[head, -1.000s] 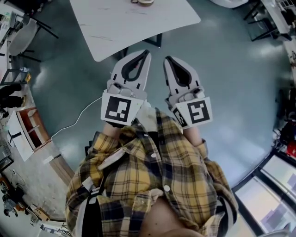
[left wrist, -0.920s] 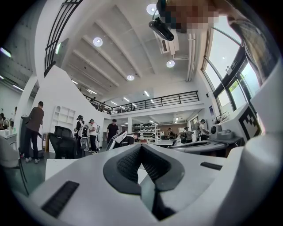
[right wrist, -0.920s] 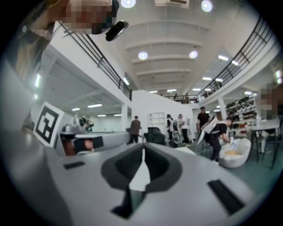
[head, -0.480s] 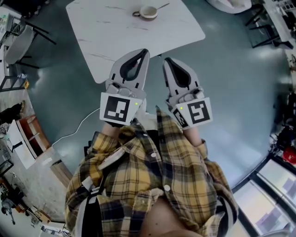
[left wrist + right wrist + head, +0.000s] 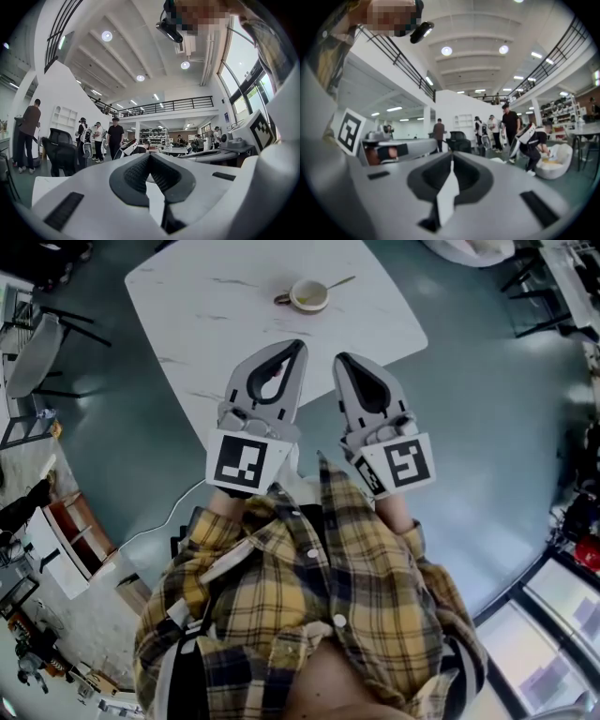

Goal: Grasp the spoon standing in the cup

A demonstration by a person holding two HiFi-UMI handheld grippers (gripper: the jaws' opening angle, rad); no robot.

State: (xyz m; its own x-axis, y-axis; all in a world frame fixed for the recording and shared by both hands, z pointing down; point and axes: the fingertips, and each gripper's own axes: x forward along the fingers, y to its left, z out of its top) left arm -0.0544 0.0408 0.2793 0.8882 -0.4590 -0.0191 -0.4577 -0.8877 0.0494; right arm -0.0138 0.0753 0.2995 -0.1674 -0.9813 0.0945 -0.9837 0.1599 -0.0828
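Change since one second ago: the tabletop (image 5: 234, 306) has slid down my head view toward the tongs. The cup (image 5: 308, 294), then cut by the top edge, is now fully in frame. Both tongs keep their side-by-side pose.

Items as I see them:

1. Left tongs (image 5: 296, 347): level, tips over the near edge of the tabletop. Closed and empty; in the left gripper view the tips (image 5: 150, 154) meet with nothing between them.
2. Right tongs (image 5: 341, 359): level, just beside the left pair. Closed and empty; the right gripper view shows the tips (image 5: 451, 157) pressed together.
3. Cup: on the tabletop, ahead of both pairs of tongs and well apart from them.
4. Spoon (image 5: 337, 283): in the cup, handle leaning out over the rim to the right.
5. Plaid shirt (image 5: 309, 606): fills the lower head view.

View differences: I find the cup and spoon in the head view only. The gripper views look out level across a hall. The left one shows standing people (image 5: 115, 136) and an office chair (image 5: 61, 150). The right one shows a person bending (image 5: 532, 143) beside a white cushion (image 5: 558, 161). Each gripper view catches the other tongs at its edge.
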